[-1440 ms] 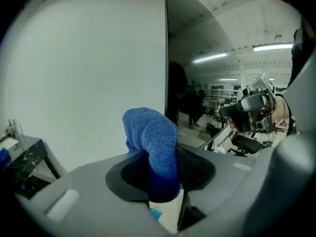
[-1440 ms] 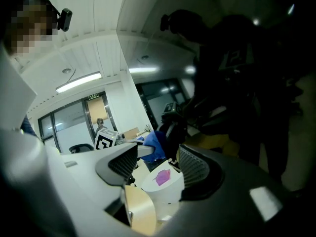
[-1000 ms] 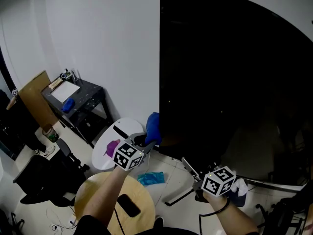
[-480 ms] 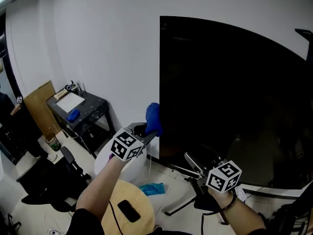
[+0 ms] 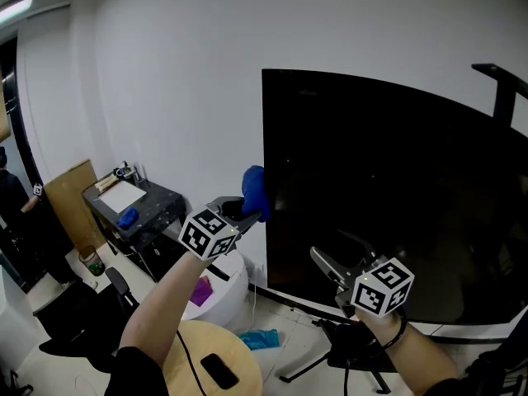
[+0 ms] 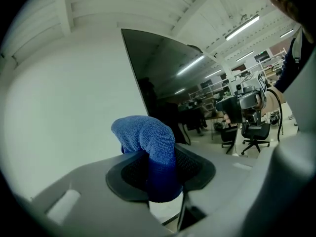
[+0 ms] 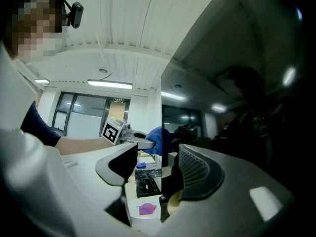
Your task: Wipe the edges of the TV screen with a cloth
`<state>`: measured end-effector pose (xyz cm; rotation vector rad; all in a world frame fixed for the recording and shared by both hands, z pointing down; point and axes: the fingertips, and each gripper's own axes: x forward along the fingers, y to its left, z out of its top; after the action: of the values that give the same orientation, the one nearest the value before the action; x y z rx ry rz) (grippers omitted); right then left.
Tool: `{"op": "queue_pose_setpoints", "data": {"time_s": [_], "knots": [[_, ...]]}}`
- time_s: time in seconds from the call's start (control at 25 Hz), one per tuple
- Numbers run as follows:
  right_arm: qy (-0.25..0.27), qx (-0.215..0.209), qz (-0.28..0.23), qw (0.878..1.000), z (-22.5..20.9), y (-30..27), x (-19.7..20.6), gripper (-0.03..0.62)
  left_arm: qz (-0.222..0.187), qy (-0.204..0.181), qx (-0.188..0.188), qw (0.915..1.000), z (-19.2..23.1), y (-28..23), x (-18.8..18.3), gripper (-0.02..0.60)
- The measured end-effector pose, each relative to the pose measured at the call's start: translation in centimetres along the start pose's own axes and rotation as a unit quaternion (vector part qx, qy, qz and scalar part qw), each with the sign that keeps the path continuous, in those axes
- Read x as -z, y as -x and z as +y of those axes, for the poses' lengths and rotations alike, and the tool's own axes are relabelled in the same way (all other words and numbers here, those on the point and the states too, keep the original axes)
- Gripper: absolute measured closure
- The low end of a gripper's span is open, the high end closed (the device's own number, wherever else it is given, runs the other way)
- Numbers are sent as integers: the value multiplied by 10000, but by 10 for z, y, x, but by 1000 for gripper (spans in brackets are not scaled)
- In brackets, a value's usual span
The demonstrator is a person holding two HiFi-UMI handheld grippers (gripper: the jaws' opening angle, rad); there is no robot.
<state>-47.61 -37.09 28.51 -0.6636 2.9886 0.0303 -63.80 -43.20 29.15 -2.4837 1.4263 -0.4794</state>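
The big black TV screen stands against the white wall, with its left edge running straight up and down. My left gripper is shut on a folded blue cloth, and the cloth sits right at that left edge, about halfway up. In the left gripper view the cloth bulges out above the closed jaws of the left gripper, with the TV just beyond. My right gripper is lower and to the right, in front of the screen. The right gripper stands open, nothing between its jaws.
A black side table with white paper and a blue item stands by the wall at left. Below are a round white table, a wooden stool with a black phone, and a teal cloth on the floor. TV stand legs spread beneath the screen.
Both grippers have risen. The blue cloth has travelled up along the TV's left edge, and the head view has tilted up, showing more wall and the TV's top edge.
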Motion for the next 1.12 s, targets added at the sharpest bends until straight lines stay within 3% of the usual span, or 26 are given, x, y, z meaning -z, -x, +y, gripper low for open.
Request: {"op": "queue_pose_setpoints", "data": {"time_s": [0.6, 1.12], "knots": [[538, -251, -625, 9963, 26, -1, -94, 326, -164, -1049, -407, 9935, 56, 26, -131, 457], [1078, -257, -1019, 9886, 35, 14, -159, 327, -324, -1266, -576, 9897, 92, 38, -211, 457]]}}
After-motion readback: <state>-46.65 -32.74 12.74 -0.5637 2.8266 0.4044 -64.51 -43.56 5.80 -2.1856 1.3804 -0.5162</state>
